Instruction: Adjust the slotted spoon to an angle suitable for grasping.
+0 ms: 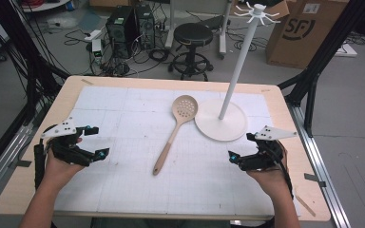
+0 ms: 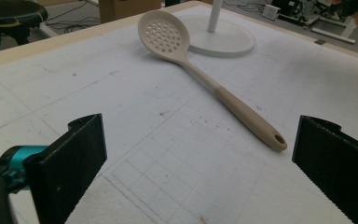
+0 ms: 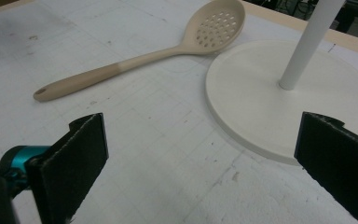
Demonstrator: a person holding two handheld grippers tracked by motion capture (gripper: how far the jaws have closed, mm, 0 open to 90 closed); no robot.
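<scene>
A beige slotted spoon (image 1: pixel 175 131) lies flat mid-table, its perforated bowl at the far end beside the round base of a white hook stand (image 1: pixel 221 121). The spoon (image 2: pixel 205 74) lies ahead of my left gripper (image 2: pixel 196 163), whose jaws stand wide apart with nothing between them. In the high view my left gripper (image 1: pixel 96 142) rests at the table's left, well clear of the handle. My right gripper (image 1: pixel 240 147) sits at the right, near the stand's base, open and empty. From the right gripper view (image 3: pixel 200 163) the spoon (image 3: pixel 140 58) and the stand's base (image 3: pixel 270 93) lie just ahead.
A white gridded mat (image 1: pixel 138 161) covers the wooden table (image 1: pixel 28 180). The stand's tall pole (image 1: pixel 240 61) rises to a ring of hooks. Behind the table are a black stool (image 1: pixel 192 45), computer towers (image 1: pixel 123 28) and a cardboard box (image 1: pixel 304 31).
</scene>
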